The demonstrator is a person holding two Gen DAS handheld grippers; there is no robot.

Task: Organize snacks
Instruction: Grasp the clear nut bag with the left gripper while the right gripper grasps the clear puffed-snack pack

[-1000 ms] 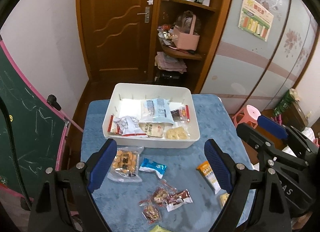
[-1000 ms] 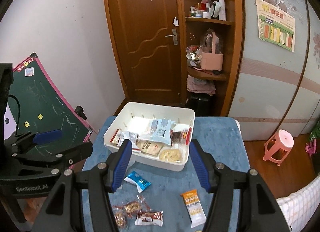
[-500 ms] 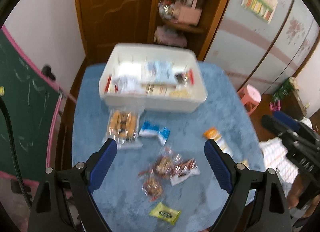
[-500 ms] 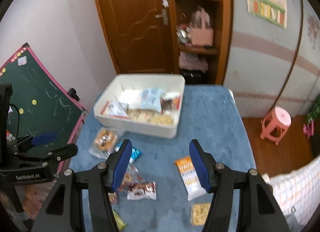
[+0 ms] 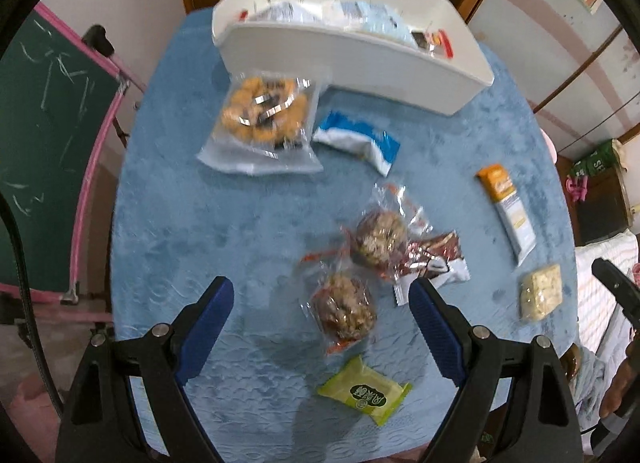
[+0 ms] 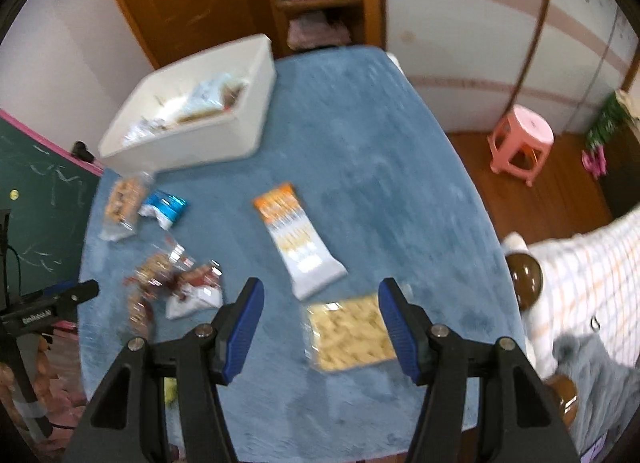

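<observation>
2 claws hanging over a blue worktop (image 5: 168, 231) scattered with loose snacks, both with jaws apart and nothing between the pads. Left claw (image 5: 321, 321) spread wide, pointing steeply down, bracketing a nut cluster in clear wrap (image 5: 345, 308); a second nut cluster (image 5: 381, 241) just beyond, overlapping a red-and-white sachet (image 5: 434, 259). Green packet (image 5: 364, 391) lying nearest the camera, blue-and-white packet (image 5: 356, 139) and a clear bag of round orange biscuits (image 5: 262, 123) up by the white bin (image 5: 348, 59), which already holds several packs.

Right claw (image 6: 321, 327) at a narrower gap, also empty, hovering above a flat clear pack of pale crackers (image 6: 348, 337), with an orange-and-white bar (image 6: 298, 239) just ahead of it.

Handling, as a judgement: all light, all in crinkly slippery film. Nut cluster looks lumpy and firm enough to pinch across the middle; twisted wrap ends likely to slide out, so best avoided. Crackers look brittle, lying flat with little edge to catch: gentle squeeze across the short sides, or risk crumbs. Bar stiffer, best taken across its narrow width mid-length. Overlapping wrappers at the second cluster could drag the sachet along. Blur in the right view, so fine detail there uncertain.
</observation>
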